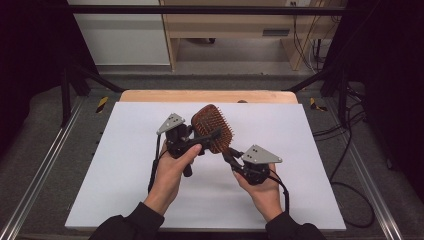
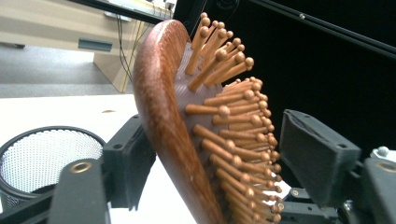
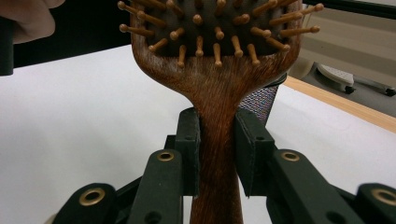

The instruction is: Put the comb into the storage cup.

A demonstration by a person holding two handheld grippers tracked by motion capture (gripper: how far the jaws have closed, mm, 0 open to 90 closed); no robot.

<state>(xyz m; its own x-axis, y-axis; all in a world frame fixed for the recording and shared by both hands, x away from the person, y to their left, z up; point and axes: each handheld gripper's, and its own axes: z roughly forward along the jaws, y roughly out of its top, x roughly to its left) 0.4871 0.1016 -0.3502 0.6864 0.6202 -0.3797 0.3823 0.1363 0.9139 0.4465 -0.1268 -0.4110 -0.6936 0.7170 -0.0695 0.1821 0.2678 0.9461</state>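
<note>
**Hairbrush changing hands above the worktop**

The right gripper [image 1: 231,159] is clamped on the wooden handle of the hairbrush [image 1: 214,127], and holds it up over the middle of the white worktop [image 1: 125,165]; in the right gripper view both pads press the handle from either side. The left gripper [image 1: 202,140] straddles the brush head, its jaws apart: in the left gripper view one pad sits against the wooden back, while the other stands just clear of the bristle tips. This looks like a handover, or a second grip to steady the brush. The next move calls for the left jaws to close squarely across back and bristles, and only then should the right let go. A mesh cup [image 2: 44,154] stands on the worktop just behind the brush
</note>
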